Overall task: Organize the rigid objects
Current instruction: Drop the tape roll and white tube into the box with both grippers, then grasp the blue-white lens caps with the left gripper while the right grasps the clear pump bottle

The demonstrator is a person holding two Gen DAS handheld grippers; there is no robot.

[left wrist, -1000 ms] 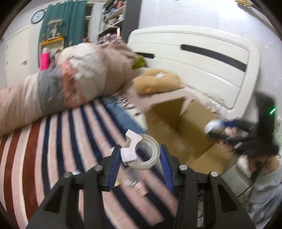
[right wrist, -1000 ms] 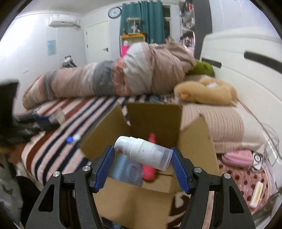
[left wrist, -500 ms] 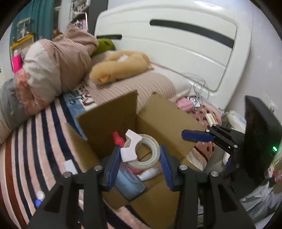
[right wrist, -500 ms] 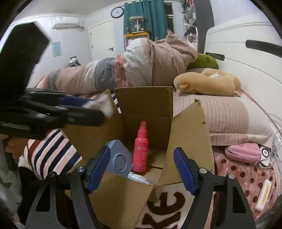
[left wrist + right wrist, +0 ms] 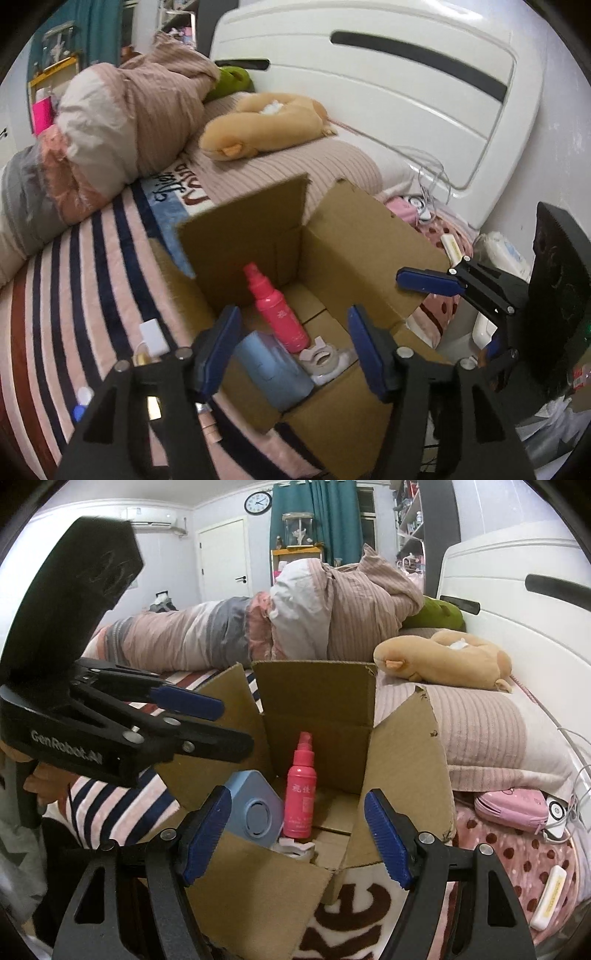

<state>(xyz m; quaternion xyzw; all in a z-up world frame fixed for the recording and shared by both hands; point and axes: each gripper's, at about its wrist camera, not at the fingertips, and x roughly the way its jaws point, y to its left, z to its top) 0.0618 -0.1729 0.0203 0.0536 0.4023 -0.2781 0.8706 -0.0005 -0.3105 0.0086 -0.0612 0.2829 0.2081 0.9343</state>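
Hovering over the open cardboard box [image 5: 354, 236] on the bed, the left hand-held gripper [image 5: 291, 347] has its blue fingers spread wide with nothing between them. From its camera, the box floor holds a pink spray bottle [image 5: 275, 306] leaning toward the back wall, a pale blue device [image 5: 269, 369] against the near wall, and a tape dispenser [image 5: 325, 360] lying just beside the bottle's base. Small loose items sit on the striped blanket [image 5: 74, 295] toward the bed's near edge, left of the box: a white adapter [image 5: 152, 334] and a blue-capped bit [image 5: 79, 404], too small to identify.

From the right camera, the right hand-held gripper [image 5: 297, 836] is likewise wide open and empty, poised at the box's near flap. The pink spray bottle [image 5: 301, 794] and the blue device [image 5: 253, 812] show inside; the left hand-held gripper [image 5: 184, 709] reaches in from the left above the box's rim. A pink pouch [image 5: 511, 808] and a cream tube [image 5: 550, 897] lie on the dotted cover near the headboard end.

Judging by this, a drop-off looks finished; the next move calls for either gripper to swing away to a leftover item, close squarely on it, and lift clear of the flaps.
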